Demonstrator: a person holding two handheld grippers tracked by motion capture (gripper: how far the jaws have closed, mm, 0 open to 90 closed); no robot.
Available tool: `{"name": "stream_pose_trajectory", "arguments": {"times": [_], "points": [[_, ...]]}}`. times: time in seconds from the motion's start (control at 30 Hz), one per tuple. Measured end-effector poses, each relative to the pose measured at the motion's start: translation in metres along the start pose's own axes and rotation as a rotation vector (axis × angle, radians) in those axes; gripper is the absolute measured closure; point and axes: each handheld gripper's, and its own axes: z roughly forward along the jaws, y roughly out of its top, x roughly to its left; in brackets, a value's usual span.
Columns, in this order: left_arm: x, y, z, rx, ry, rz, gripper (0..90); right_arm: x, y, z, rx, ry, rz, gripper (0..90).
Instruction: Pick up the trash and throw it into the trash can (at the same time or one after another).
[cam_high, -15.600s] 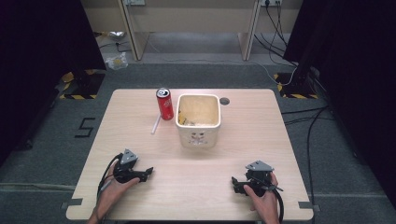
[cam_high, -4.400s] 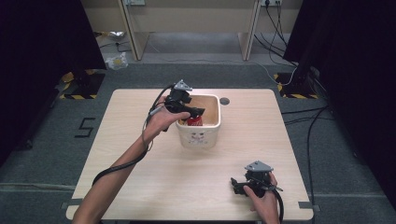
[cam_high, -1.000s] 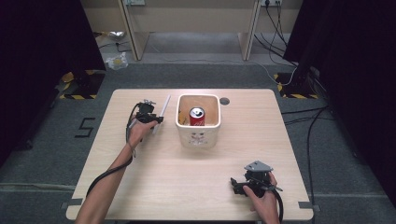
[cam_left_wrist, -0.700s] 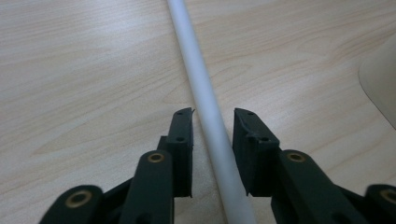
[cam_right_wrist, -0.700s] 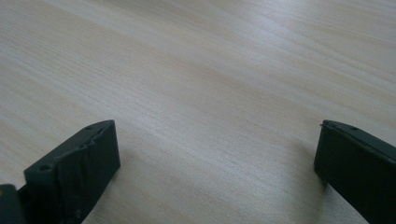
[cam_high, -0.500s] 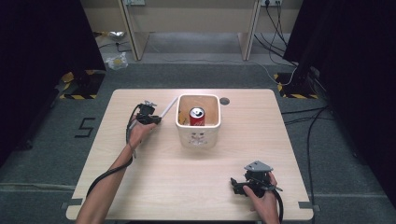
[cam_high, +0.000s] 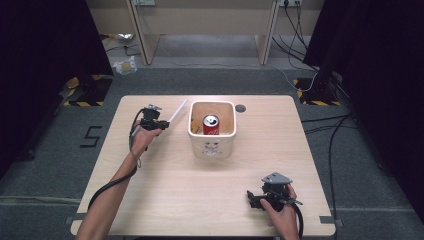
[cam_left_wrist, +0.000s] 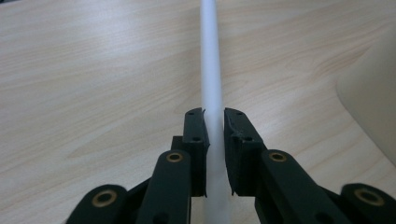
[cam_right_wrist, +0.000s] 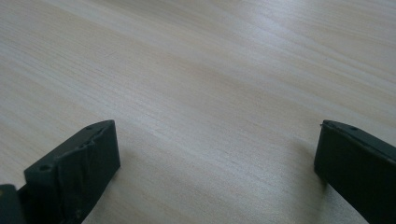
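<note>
The left gripper (cam_left_wrist: 214, 122) has its fingers clamped on the white straw (cam_left_wrist: 210, 70), whose near end is hidden.

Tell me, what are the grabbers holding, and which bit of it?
The left gripper pinches a white straw near its lower end, between its fingers. The right gripper holds nothing; it is open above the table.

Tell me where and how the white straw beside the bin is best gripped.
Grip the white straw near its lower end, coming along its length with a pad on each side. It is thin, round and straight, so a squeeze across its width holds it. The left tongs are already shut on it this way, its far end pointing toward the bin.
</note>
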Motion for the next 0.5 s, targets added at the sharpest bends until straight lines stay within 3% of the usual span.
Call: {"name": "stream_pose_trajectory", "arguments": {"times": [0.17,0.5], "points": [[-0.002,0.008,-0.016,-0.039,-0.037,-0.002,79.0,0.0,0.0,0.0,-0.001,0.0,0.0,0.5],[-0.016,0.032,-0.053,-0.115,-0.102,0.041,79.1,0.0,0.0,0.0,-0.002,-0.001,0.0,0.5]]}}
